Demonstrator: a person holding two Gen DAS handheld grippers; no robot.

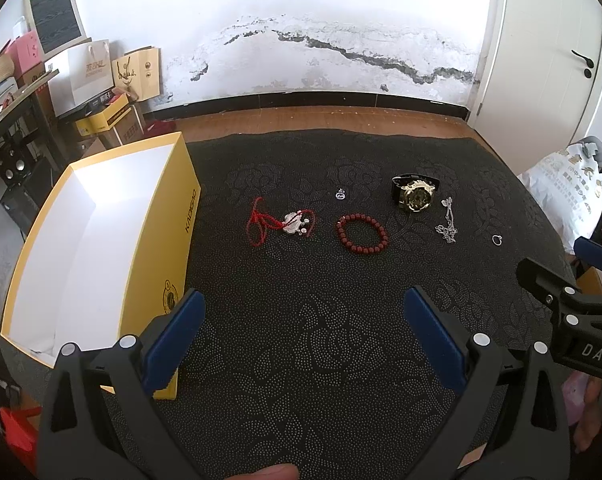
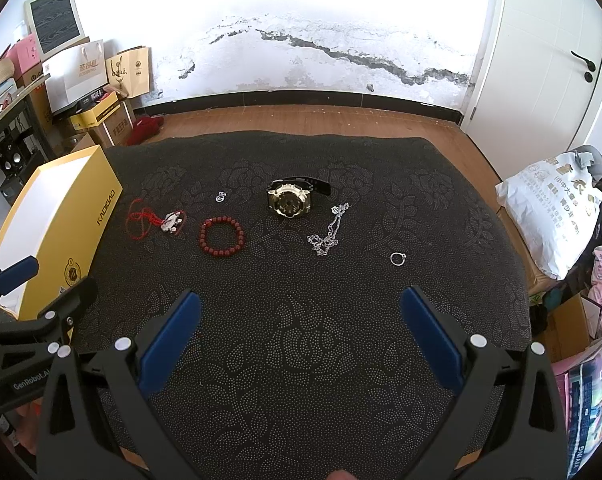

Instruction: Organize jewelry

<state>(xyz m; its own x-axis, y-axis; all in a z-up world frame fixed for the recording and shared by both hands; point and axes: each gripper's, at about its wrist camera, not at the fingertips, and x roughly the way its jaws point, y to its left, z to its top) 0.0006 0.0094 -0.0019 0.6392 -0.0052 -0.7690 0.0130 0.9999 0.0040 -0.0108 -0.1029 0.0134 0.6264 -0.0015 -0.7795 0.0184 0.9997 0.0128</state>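
The left hand-held gripper (image 1: pixel 305 304) is wide open and holds nothing. The right hand-held gripper (image 2: pixel 301 304) is wide open and empty too. Both hang over a dark mat (image 2: pixel 301 360) with flower shapes. Farther out on the mat lie a red cord necklace (image 1: pixel 279 222), a red bead bracelet (image 1: pixel 361 234), a small charm (image 1: pixel 340 193), a gold watch (image 1: pixel 415 194), a silver chain (image 1: pixel 447 224) and a ring (image 1: pixel 497 239). An open yellow box (image 1: pixel 169 240) sits at the mat's left side.
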